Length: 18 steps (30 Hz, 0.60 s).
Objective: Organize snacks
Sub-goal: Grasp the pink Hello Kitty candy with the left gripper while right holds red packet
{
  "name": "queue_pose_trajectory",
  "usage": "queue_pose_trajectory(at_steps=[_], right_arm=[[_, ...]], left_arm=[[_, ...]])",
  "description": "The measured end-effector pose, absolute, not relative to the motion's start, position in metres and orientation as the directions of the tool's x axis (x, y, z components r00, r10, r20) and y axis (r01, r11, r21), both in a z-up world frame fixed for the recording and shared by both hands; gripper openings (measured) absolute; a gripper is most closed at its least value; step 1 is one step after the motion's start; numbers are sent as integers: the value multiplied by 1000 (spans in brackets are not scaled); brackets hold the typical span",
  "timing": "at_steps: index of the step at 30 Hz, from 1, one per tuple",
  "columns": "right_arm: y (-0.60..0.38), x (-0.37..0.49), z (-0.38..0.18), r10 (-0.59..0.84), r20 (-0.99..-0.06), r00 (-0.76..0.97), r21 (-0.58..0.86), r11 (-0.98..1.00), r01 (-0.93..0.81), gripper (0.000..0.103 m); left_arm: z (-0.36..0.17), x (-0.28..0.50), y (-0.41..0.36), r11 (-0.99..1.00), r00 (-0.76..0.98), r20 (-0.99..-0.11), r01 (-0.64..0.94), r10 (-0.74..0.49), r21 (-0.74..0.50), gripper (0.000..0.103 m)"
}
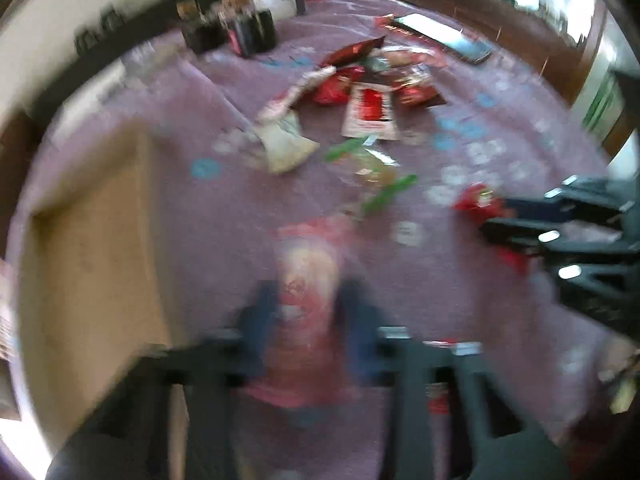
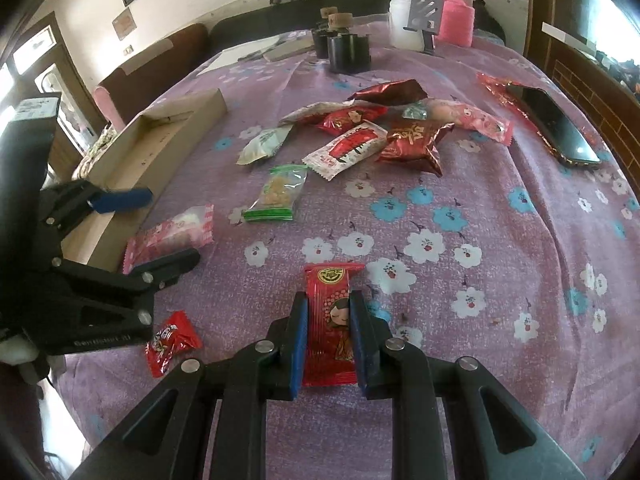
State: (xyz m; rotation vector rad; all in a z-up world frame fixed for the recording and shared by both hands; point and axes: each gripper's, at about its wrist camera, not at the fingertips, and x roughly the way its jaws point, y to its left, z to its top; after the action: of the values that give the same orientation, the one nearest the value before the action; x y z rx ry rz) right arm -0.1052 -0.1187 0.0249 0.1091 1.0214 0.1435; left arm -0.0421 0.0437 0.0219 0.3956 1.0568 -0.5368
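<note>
Several snack packets lie on a purple flowered cloth. My right gripper (image 2: 329,304) is shut on a red packet with a doll picture (image 2: 331,320), which rests on the cloth. My left gripper (image 1: 310,292) is closed around a pink packet (image 1: 306,276); this view is blurred. In the right wrist view the left gripper (image 2: 172,228) holds that pink packet (image 2: 172,232) beside the open cardboard box (image 2: 148,152). A green-edged packet (image 2: 276,192) and a pile of red and white packets (image 2: 360,136) lie further back. A small red packet (image 2: 170,340) lies at the near left.
A phone (image 2: 556,126) lies at the right edge on a red wrapper. Black canisters (image 2: 344,54), a white container (image 2: 402,24), a grey stand (image 2: 426,14) and a pink bottle (image 2: 456,12) stand at the far end. A dark wooden frame borders the right side.
</note>
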Motion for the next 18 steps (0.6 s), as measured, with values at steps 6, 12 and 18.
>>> queue_pose_trajectory(at_steps=[6,12,18], right_arm=[[-129,-108,25,185,-838,514,173,982,-72,20],[-138,-114,25,198,-831,520,198,979,-56,20],[-145,-120,32,213,-810,546,229,973,-39,20]], left_arm=[[22,-61,36,812,370,-894,583,-253,11,23],[15,-61,33,864,498,-854,487,-151,131,77],[27,-50,66,899,451,-842,429,-296,-86,22]])
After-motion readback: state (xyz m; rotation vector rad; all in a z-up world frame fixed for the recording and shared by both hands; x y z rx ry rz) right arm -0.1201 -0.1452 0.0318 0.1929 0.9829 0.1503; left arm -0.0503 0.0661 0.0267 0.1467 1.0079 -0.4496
